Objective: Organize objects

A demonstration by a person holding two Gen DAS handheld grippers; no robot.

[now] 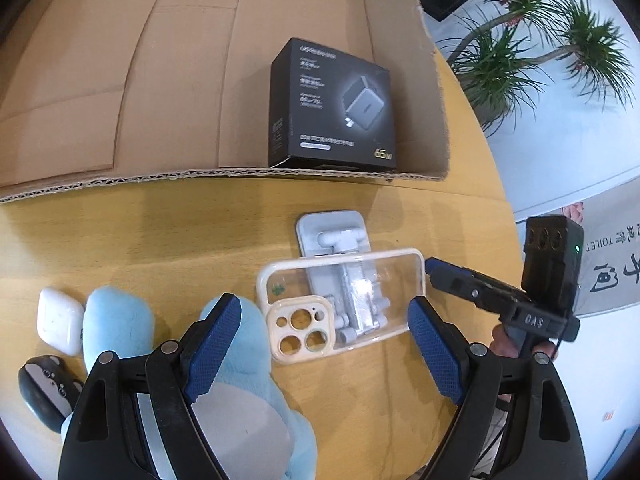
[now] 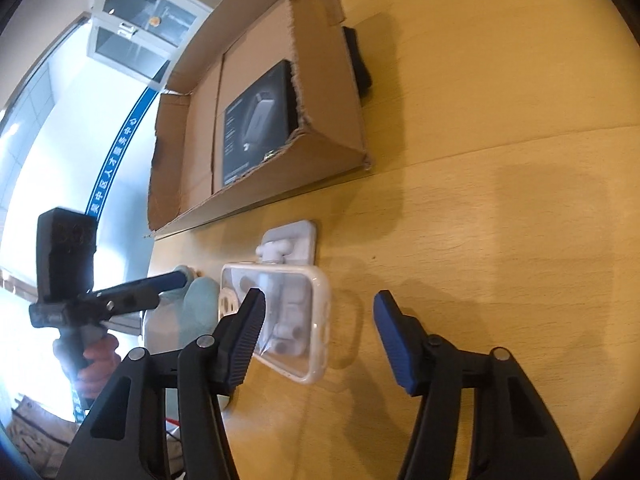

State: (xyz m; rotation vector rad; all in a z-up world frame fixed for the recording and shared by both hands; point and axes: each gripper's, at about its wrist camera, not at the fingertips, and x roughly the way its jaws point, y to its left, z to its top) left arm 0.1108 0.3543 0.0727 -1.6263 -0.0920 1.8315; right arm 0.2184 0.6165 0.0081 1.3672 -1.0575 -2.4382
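the left tongs [image 1: 324, 320] gape empty above the clear phone case [image 1: 360, 292] lying over a white stand [image 1: 332, 236] on the bench [image 1: 160, 240], the right tongs [image 2: 320, 320] half-open, empty beside it; light, stiff, slippery, best pinched across its long rims.

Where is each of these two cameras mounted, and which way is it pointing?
Left wrist: on the left gripper, looking down at the clear phone case and cardboard box; its open blue-padded fingers frame the view.
Right wrist: on the right gripper, looking across the wooden table; a hand shows.
Shared: case, grey stand, black carton, and each sees the other gripper.
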